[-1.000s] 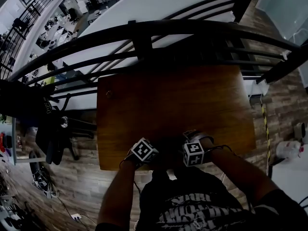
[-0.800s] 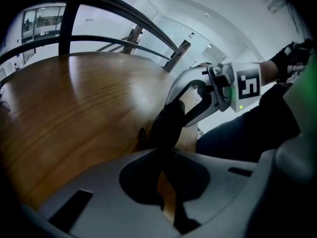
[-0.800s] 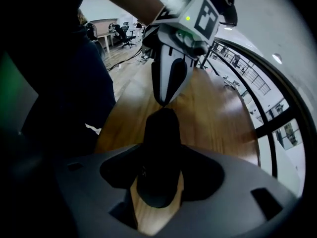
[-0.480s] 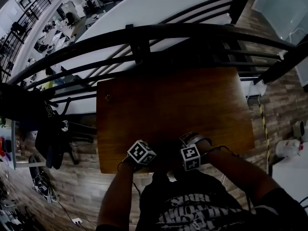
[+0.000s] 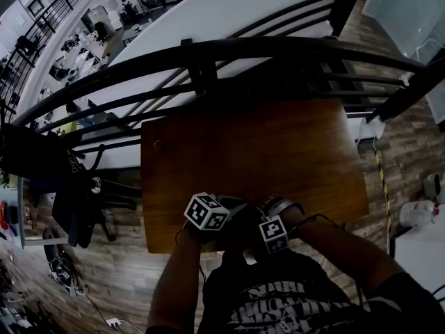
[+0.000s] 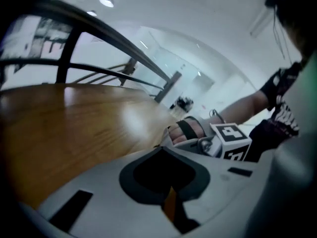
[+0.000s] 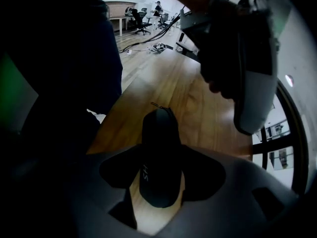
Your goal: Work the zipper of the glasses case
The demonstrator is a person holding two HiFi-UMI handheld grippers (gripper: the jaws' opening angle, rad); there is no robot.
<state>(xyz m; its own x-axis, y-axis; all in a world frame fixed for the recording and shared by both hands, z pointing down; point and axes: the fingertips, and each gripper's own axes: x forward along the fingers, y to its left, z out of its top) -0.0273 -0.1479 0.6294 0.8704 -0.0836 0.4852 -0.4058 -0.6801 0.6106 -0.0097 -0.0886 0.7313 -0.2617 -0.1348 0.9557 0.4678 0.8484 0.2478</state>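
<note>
Only its own view shows the right gripper (image 7: 161,168) clamping the glasses case (image 7: 158,138); left gripper (image 6: 166,178) closed, empty.

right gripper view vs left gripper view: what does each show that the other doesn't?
Right gripper view only: the black glasses case between the jaws of the right gripper, zipper pull at its far end. Left gripper view only: the gloved right hand and the marker cube beside it. Both: the wooden table and the railing.
</note>
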